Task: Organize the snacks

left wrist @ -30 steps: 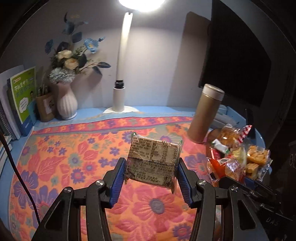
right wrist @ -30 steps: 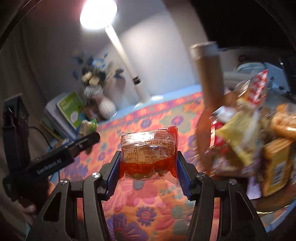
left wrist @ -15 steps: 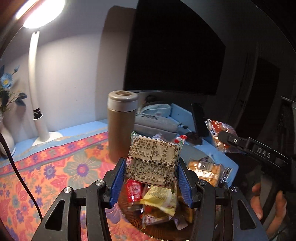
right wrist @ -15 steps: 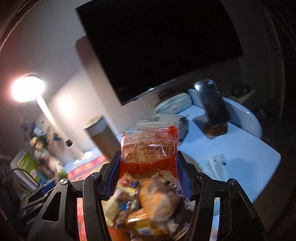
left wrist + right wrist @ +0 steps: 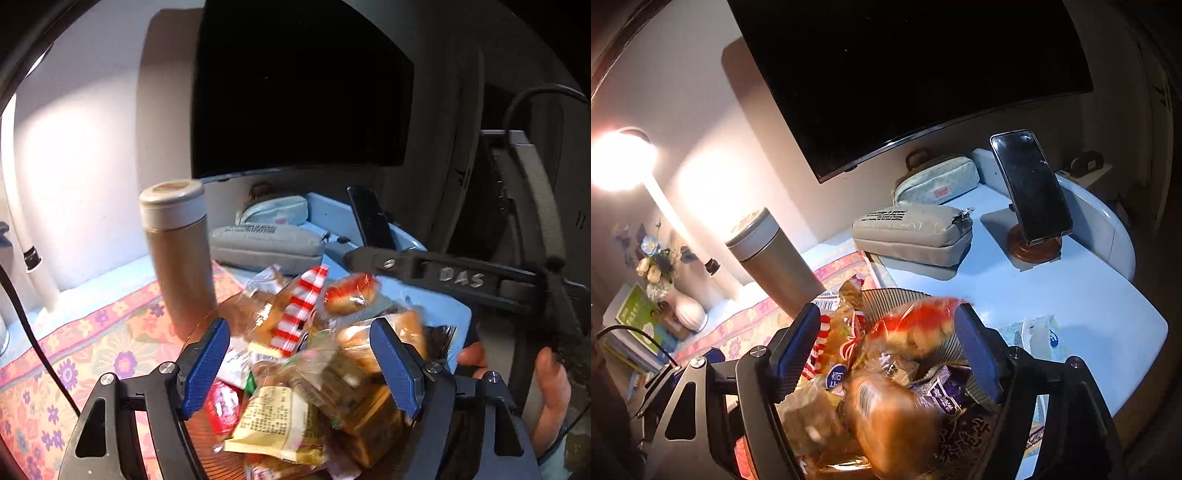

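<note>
The snacks lie heaped on a round brown plate at the lower middle of both views. The left gripper hangs over the heap, its fingers apart and opening, a blurred clear packet loose between them. The right gripper is also opening, a blurred red packet unclamped between its pads. Behind the plate stands a tan flask; a phone leans on a stand at upper right.
</note>
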Available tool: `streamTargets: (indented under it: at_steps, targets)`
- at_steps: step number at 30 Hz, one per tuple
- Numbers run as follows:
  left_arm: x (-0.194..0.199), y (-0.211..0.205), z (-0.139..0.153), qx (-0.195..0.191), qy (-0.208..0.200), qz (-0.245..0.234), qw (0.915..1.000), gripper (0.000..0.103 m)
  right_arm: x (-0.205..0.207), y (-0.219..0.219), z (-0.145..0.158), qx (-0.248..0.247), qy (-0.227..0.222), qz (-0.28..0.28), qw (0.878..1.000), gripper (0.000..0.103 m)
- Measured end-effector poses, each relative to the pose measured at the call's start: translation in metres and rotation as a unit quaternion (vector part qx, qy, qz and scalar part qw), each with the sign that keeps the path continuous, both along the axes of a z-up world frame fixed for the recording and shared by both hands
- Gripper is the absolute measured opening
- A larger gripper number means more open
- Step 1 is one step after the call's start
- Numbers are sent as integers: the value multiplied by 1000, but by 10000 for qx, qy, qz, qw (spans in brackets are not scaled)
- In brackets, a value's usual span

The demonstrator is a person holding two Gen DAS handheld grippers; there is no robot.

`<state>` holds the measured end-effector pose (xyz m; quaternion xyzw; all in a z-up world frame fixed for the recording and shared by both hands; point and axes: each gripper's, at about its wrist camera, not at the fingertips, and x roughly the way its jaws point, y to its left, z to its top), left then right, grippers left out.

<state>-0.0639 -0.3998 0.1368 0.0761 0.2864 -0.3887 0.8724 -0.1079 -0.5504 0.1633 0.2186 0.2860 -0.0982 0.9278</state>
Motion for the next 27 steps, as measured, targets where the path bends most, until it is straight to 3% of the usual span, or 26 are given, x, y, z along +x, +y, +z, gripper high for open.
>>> streamTargets:
  at_steps: [10, 15, 19, 23, 27]
  targets:
    - [7, 76, 12, -232, 79, 604, 9979, 76, -15, 33, 20, -58, -226, 255, 9994, 75]
    - [10, 140, 20, -498, 316, 1093, 9923, 76, -10, 85, 27, -297, -246, 761, 9964, 76]
    - [4, 200, 33, -491, 174, 1635, 9852, 76, 2, 138, 24, -329, -210, 1311, 9906, 77]
    - [-5, 261, 44, -110, -258, 2404, 9703, 76, 24, 199, 8, -58, 74, 2166, 9762, 78]
    - [-5, 323, 33, 74, -260, 3167, 9481, 76, 46, 271, -19, -365, 454, 2716, 9606, 78]
